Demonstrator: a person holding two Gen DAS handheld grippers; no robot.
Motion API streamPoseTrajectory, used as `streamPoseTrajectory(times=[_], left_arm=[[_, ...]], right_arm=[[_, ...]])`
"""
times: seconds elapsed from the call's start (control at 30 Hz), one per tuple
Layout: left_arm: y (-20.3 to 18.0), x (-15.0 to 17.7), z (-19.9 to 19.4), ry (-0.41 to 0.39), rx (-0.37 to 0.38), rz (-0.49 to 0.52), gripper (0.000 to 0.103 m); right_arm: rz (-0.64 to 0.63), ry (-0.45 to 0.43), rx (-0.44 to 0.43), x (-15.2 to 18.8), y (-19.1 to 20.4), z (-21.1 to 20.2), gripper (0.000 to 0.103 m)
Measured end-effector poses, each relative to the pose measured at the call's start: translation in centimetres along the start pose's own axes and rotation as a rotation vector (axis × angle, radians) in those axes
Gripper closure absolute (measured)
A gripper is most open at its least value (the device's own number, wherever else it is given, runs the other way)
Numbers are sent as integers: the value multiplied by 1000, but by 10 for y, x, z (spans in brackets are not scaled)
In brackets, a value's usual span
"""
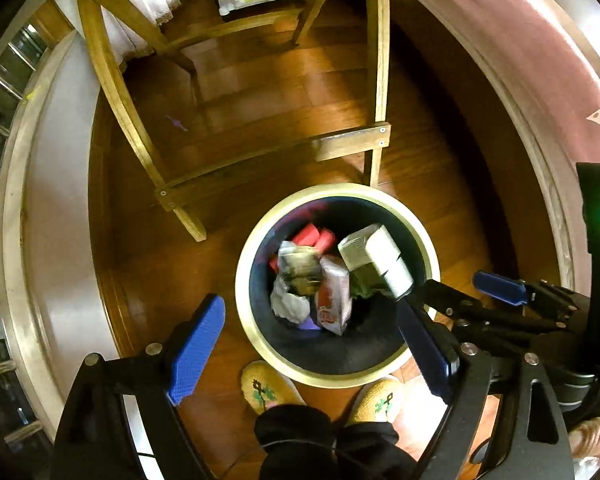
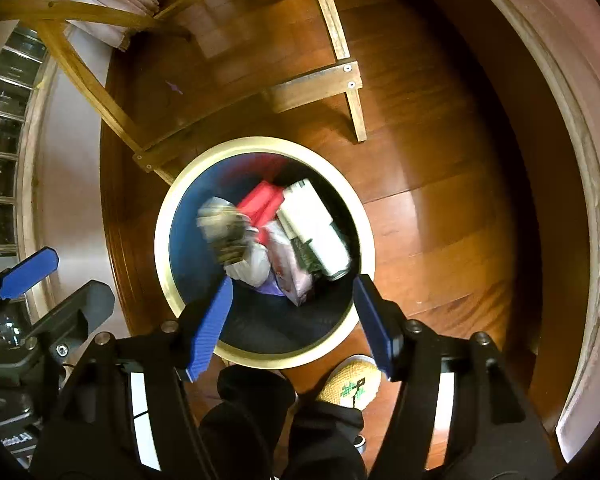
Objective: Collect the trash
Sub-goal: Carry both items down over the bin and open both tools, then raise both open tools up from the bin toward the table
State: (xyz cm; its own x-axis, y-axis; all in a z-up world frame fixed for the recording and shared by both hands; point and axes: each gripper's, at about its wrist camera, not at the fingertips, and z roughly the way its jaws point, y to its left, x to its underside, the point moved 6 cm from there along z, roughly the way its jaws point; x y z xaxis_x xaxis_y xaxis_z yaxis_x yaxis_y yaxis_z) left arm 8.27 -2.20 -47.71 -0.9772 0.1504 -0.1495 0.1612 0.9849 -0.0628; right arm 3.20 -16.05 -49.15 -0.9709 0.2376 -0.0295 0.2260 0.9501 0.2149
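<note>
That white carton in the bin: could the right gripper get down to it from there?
Probably yes: the right gripper hangs open over the bin, and the white carton lies uncovered on top.

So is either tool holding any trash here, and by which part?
Nothing is held. The left tool and right tool stand open above the bin; the trash lies inside it.

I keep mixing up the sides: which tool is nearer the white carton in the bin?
Right. The right tool hangs open just above the carton's near end; the left tool, also open, hangs over the bin's near rim, further left.
</note>
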Motion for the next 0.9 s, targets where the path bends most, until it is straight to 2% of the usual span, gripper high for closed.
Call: streamPoseTrajectory(times=[0.2, 0.4, 0.6, 0.9], left_arm=[[-1, -13, -17, -54, -4, -1, 14], [-6, -15, -73, -107, 9, -26, 14], [-17, -16, -160, -169, 35, -31, 14], [-24, -26, -329, -327, 40, -48, 14]], right_arm=[[-14, -20, -14, -3, 4, -19, 43], [-1, -40, -28, -5, 8, -64, 43], [-44, -99, -57, -1, 25, -149, 43], [-123, -165, -106, 12, 58, -287, 43]])
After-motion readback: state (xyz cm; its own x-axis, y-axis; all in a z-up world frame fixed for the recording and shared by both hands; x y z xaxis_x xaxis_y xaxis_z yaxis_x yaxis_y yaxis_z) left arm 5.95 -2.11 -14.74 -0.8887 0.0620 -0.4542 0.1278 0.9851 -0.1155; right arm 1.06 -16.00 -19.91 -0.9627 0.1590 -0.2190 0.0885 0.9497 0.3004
